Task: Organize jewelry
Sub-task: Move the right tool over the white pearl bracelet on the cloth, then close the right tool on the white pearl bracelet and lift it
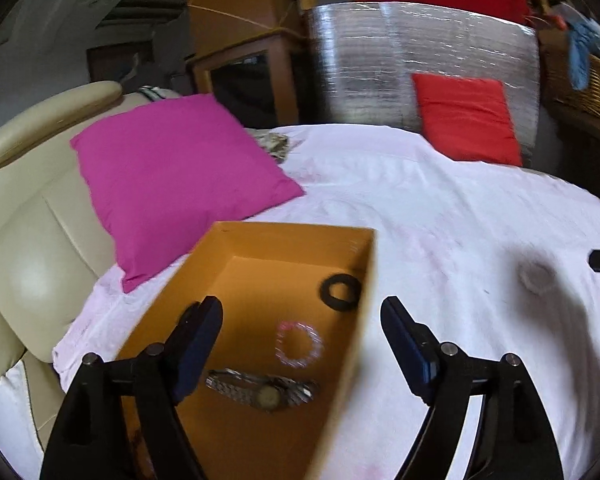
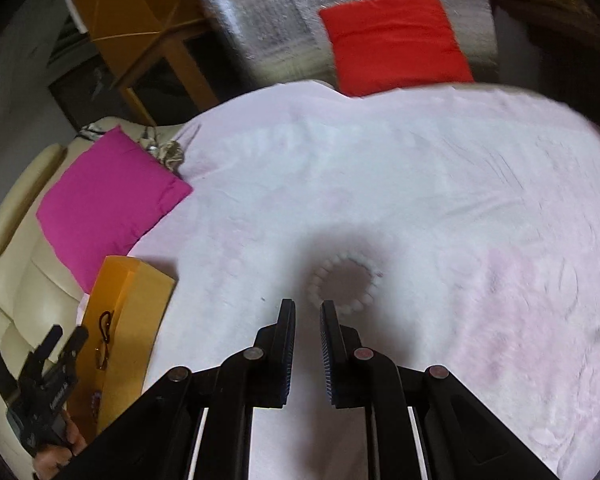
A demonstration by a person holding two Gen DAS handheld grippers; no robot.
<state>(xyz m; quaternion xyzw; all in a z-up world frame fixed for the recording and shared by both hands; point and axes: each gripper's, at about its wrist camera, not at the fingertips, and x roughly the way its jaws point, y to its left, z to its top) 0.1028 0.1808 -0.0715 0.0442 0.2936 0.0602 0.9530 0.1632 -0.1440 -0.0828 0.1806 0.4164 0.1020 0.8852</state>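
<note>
One piece is left on the sheet, as far as these views show, and it lies straight ahead of your right gripper point(image 2: 307, 306). From the left wrist view, your left gripper point(image 1: 302, 306) stands with its jaws wide apart and nothing between them, hanging over the near end of the orange box point(image 1: 260, 236). Inside the box you can see a black ring point(image 1: 341, 291) at the far right, a pink bead bracelet point(image 1: 299, 344) in the middle and a metal watch point(image 1: 262, 391) nearest you. A pale blurred ring in the shadow point(image 1: 536, 276) on the sheet to the right is probably the same white bracelet. From the right wrist view, the jaws are nearly together and hold nothing. The white bead bracelet point(image 2: 342, 282) lies flat on the sheet just beyond the tips and slightly to the right, its near rim almost at the right finger point(image 2: 330, 320). The box sits well off to the left, so your right hand is plainly the nearer one; I judge you must spread the jaws before reaching in.
</note>
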